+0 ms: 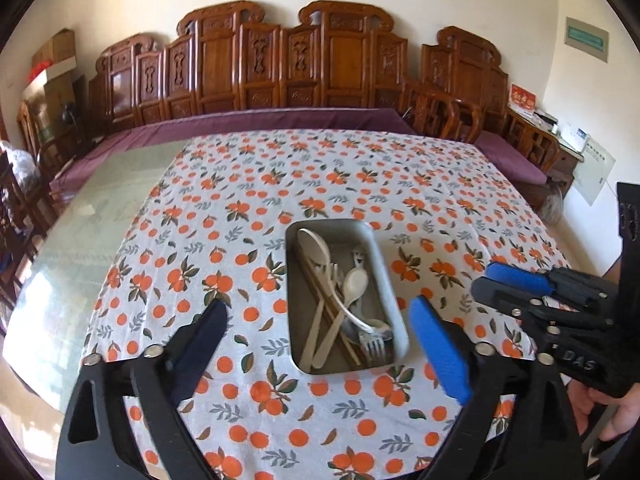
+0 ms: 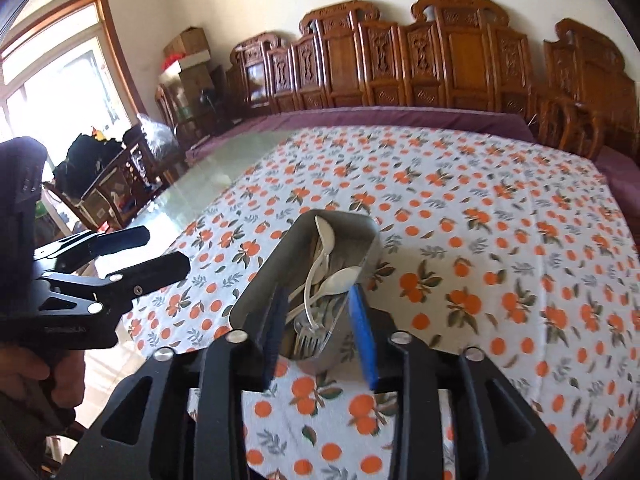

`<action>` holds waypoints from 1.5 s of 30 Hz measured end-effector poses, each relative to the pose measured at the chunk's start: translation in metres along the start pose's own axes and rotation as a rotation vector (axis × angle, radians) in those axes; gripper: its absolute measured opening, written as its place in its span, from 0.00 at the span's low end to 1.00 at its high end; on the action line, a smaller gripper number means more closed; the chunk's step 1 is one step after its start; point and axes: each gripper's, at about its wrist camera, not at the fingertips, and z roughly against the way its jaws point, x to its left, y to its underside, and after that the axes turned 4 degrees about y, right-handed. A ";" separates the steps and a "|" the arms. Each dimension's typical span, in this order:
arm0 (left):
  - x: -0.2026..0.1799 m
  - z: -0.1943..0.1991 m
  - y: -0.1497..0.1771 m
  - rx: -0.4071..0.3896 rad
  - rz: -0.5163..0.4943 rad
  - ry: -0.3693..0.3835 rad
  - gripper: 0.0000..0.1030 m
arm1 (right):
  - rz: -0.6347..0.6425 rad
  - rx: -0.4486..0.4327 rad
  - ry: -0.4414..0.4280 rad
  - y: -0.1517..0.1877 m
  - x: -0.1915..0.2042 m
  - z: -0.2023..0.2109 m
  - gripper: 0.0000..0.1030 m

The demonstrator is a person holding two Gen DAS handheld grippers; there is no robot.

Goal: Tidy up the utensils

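In the left wrist view, the metal tray [image 1: 390,280] sat just below the centre of the frame on the orange-print tablecloth [image 1: 240,216], holding a heap of utensils. A large pale spoon [image 1: 318,250] lay at its upper left, a smaller spoon [image 1: 355,282] near the middle, a metal fork [image 1: 370,344] at the lower right, and wooden chopsticks [image 1: 320,292] ran diagonally beneath them. The pieces overlapped so much that the count and the handles underneath were hard to make out. The left gripper [image 1: 320,344] filled the bottom of the frame, its jaws spread wide on either side of the tray and touching nothing; its base was cut off by the lower edge. At the right edge, the right gripper [image 1: 508,284] appeared side-on, its jaws parted and empty, the hand behind it only partly visible.

In the right wrist view, the right gripper [image 2: 320,344] sat low in the frame, released, with the near end of the tray [image 2: 256,280] showing between its blue pads [image 2: 362,340]. Whether the pads touched the tray walls could not be told. The fork [image 2: 310,340] showed between the pads, blurred. The left gripper [image 2: 156,252] stood at the left edge, spread apart. Carved wooden chairs [image 2: 452,60] lined the top of the frame.
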 end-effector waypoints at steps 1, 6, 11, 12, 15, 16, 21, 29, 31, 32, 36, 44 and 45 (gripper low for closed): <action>-0.004 0.003 0.001 -0.007 -0.009 0.001 0.92 | 0.001 -0.016 0.013 0.002 -0.002 0.009 0.54; -0.026 0.022 0.005 -0.030 -0.047 0.015 0.92 | -0.003 -0.074 0.078 0.015 -0.010 0.047 0.86; -0.042 0.045 0.009 -0.071 -0.065 0.037 0.92 | 0.002 -0.121 0.127 0.024 -0.017 0.079 0.97; -0.045 0.051 0.010 -0.082 -0.068 0.043 0.92 | 0.003 -0.125 0.133 0.025 -0.018 0.084 0.97; -0.053 0.065 0.012 -0.105 -0.075 0.056 0.92 | 0.006 -0.155 0.146 0.030 -0.018 0.103 0.97; -0.055 0.068 0.011 -0.112 -0.078 0.060 0.92 | 0.006 -0.166 0.151 0.030 -0.018 0.109 0.97; -0.067 0.094 0.009 -0.163 -0.090 0.084 0.92 | 0.002 -0.233 0.154 0.030 -0.015 0.143 0.97; -0.080 0.124 0.008 -0.206 -0.108 0.106 0.92 | 0.002 -0.313 0.146 0.029 -0.010 0.190 0.97; -0.083 0.128 0.009 -0.209 -0.110 0.118 0.92 | 0.002 -0.324 0.145 0.029 -0.009 0.197 0.97; -0.084 0.130 0.009 -0.214 -0.115 0.125 0.92 | 0.003 -0.328 0.145 0.030 -0.009 0.199 0.97; -0.091 0.137 0.013 -0.228 -0.133 0.132 0.92 | 0.013 -0.341 0.138 0.034 -0.007 0.210 0.97; -0.093 0.144 0.021 -0.241 -0.119 0.158 0.92 | 0.029 -0.356 0.134 0.041 -0.006 0.220 0.97; -0.093 0.145 0.022 -0.244 -0.117 0.160 0.92 | 0.027 -0.355 0.136 0.041 -0.007 0.220 0.97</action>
